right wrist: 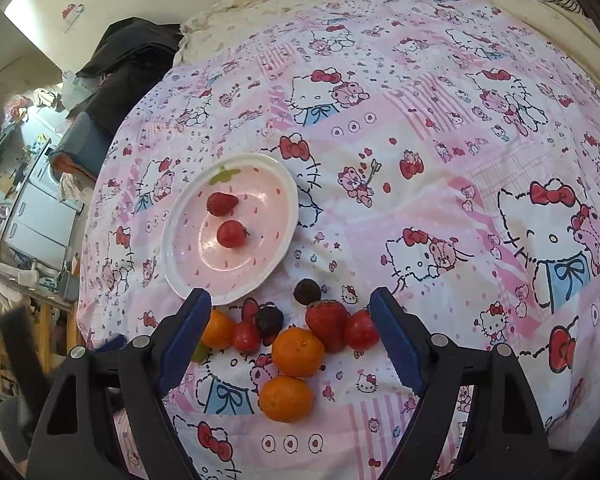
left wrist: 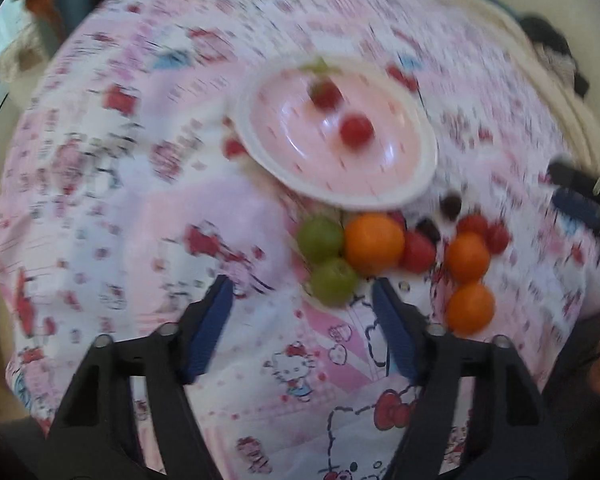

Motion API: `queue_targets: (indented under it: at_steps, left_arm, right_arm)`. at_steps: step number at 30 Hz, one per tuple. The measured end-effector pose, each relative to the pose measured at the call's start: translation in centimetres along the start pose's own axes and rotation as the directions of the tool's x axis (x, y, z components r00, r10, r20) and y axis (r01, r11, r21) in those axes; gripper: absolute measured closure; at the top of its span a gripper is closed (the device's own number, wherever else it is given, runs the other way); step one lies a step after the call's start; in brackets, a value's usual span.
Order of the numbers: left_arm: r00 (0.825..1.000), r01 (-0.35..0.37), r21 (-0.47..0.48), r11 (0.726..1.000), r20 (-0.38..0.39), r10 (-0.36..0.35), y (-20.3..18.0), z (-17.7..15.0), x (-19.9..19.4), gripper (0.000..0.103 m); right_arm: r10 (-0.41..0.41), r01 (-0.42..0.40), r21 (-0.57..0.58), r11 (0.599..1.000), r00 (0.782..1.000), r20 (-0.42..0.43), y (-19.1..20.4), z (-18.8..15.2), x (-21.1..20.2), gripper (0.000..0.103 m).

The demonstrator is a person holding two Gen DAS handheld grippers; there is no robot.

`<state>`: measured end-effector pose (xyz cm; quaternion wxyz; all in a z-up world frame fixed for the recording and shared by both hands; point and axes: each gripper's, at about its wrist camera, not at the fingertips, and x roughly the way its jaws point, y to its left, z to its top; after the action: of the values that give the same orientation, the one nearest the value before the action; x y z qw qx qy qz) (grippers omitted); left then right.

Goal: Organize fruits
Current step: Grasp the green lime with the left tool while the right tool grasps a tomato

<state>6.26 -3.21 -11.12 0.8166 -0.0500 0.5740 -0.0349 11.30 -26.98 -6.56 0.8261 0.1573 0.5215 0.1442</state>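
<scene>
A pink plate [right wrist: 188,268] with a white rim lies on the patterned cloth and holds a strawberry [right wrist: 221,203] and a red tomato [right wrist: 231,233]. The plate also shows in the blurred left wrist view [left wrist: 380,196]. Below it lies a loose cluster: oranges [right wrist: 298,351] [left wrist: 374,243], green fruits [left wrist: 320,238], a strawberry [right wrist: 327,323], tomatoes [right wrist: 360,330] and dark fruits [right wrist: 307,291]. My right gripper [right wrist: 290,300] is open above the cluster. My left gripper [left wrist: 302,290] is open and empty, close to the green fruits.
The pink Hello Kitty cloth [right wrist: 440,200] covers a bed. Dark clothing [right wrist: 128,64] lies at its far left corner, with furniture and clutter [right wrist: 32,200] beyond the left edge. The right gripper shows at the right edge of the left wrist view [left wrist: 584,196].
</scene>
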Motion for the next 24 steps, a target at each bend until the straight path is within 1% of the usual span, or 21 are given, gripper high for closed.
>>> queue_targets:
  at_steps: [3,6,9,10,12,13,16,18,19,20,21,23,24]
  left_arm:
    - [1.000,0.002,0.026,1.000,-0.019,-0.001,-0.8,-0.1,1.3,0.042]
    - [1.000,0.013,0.045,0.999,-0.026,-0.012,-1.3,0.0,2.1,0.054]
    - [0.999,0.016,0.055,0.998,-0.049,-0.013,-1.5,0.0,3.0,0.055]
    - [0.999,0.018,0.057,0.998,-0.050,-0.015,-1.5,0.0,3.1,0.062]
    - [0.999,0.027,0.067,0.997,-0.046,-0.024,-1.6,0.0,3.3,0.074]
    - [0.998,0.041,0.072,0.997,-0.049,-0.037,-1.7,0.0,3.2,0.077]
    - [0.999,0.029,0.100,0.995,-0.046,-0.025,-2.0,-0.1,2.9,0.078]
    - [0.998,0.037,0.092,0.995,-0.044,-0.033,-1.8,-0.2,2.5,0.078]
    - [0.998,0.041,0.084,0.996,-0.040,-0.038,-1.6,-0.2,2.1,0.078]
    - [0.999,0.041,0.079,0.996,-0.033,-0.038,-1.5,-0.2,1.8,0.078]
    - [0.999,0.038,0.072,0.997,-0.026,-0.036,-1.4,-0.2,1.5,0.078]
    - [0.999,0.043,0.044,0.998,-0.011,-0.042,-0.9,0.0,0.6,0.078]
    - [0.999,0.045,0.032,0.998,0.001,-0.045,-0.7,0.1,0.1,0.077]
  right_arm:
    - [-0.007,0.007,0.006,1.000,1.000,-0.002,-0.5,0.1,0.0,0.019]
    - [-0.017,0.017,0.013,1.000,1.000,-0.007,-1.2,0.1,0.1,0.019]
    - [-0.032,0.032,0.013,0.999,0.999,-0.016,-1.8,0.1,0.2,0.019]
    - [-0.035,0.035,0.016,0.999,0.999,-0.019,-2.0,0.1,0.3,0.019]
    - [-0.038,0.039,0.026,0.999,0.999,-0.026,-2.5,0.1,0.3,0.019]
    - [-0.039,0.040,0.032,0.999,0.999,-0.031,-2.7,0.1,0.3,0.019]
    - [-0.028,0.032,0.074,0.997,0.998,-0.047,-3.5,0.2,0.6,0.019]
    - [-0.023,0.030,0.101,0.994,0.997,-0.072,-4.1,0.2,0.9,0.020]
    - [-0.014,0.024,0.118,0.993,0.996,-0.088,-4.5,0.1,1.3,0.023]
    - [-0.008,0.022,0.133,0.991,0.995,-0.104,-4.8,0.0,1.7,0.034]
    - [0.000,0.020,0.155,0.988,0.991,-0.134,-5.2,-0.1,2.3,0.039]
    - [0.013,0.022,0.198,0.980,0.984,-0.175,-5.9,-0.4,3.3,0.059]
    - [0.016,0.023,0.211,0.977,0.983,-0.182,-6.0,-0.5,3.6,0.062]
